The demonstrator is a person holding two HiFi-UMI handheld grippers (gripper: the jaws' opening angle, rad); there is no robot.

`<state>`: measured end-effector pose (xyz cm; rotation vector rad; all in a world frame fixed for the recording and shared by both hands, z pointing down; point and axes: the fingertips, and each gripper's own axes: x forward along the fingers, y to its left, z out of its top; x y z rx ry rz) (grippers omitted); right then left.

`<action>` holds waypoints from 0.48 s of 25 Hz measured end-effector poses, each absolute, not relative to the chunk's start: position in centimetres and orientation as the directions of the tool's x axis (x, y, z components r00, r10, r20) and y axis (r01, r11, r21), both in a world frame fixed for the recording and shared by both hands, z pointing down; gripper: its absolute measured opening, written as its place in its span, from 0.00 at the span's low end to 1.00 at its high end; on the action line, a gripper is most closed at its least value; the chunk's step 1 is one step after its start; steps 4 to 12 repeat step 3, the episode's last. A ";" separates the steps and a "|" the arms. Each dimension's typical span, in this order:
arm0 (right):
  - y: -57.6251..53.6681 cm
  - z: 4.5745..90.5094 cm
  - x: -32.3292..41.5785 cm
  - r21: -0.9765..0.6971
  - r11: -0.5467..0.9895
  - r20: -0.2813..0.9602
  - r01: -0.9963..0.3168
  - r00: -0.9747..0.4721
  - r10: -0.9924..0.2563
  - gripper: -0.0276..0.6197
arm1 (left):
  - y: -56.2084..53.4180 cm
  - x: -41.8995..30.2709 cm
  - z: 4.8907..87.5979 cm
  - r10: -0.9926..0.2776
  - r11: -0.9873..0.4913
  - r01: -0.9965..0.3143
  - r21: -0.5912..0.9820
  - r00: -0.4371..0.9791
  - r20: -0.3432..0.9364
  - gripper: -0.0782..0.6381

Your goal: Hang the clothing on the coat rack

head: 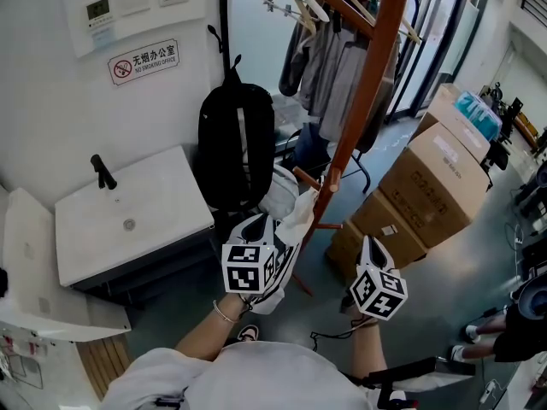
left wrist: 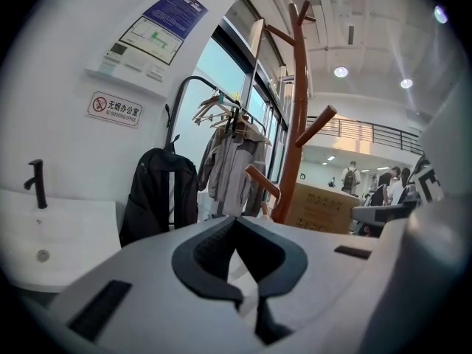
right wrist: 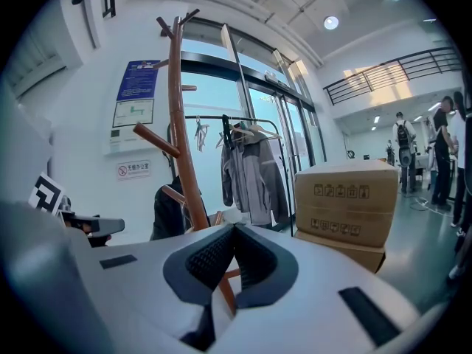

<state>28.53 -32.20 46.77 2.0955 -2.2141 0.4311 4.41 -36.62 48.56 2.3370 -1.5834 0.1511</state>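
Two grippers are low in the head view, near the foot of the brown wooden coat rack. The left gripper has its jaws closed, tips meeting, and appears to pinch a pale white garment. The garment is bunched against one of the rack's lower pegs, just beside the pole. The right gripper is a little apart from it, its jaws pressed together with nothing between them; only the rack's pole shows past them. A black backpack hangs just beyond the right edge of the white sink surface. Grey jackets hang on a clothes rail behind the rack, and stacked brown cardboard boxes stand on the floor to its right.
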 end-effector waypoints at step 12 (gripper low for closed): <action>-32.2 46.9 28.4 -0.158 0.036 0.237 -0.987 -0.074 -0.969 0.08 | -36.6 4.3 48.7 -0.886 -0.339 -0.920 0.196 0.383 0.262 0.12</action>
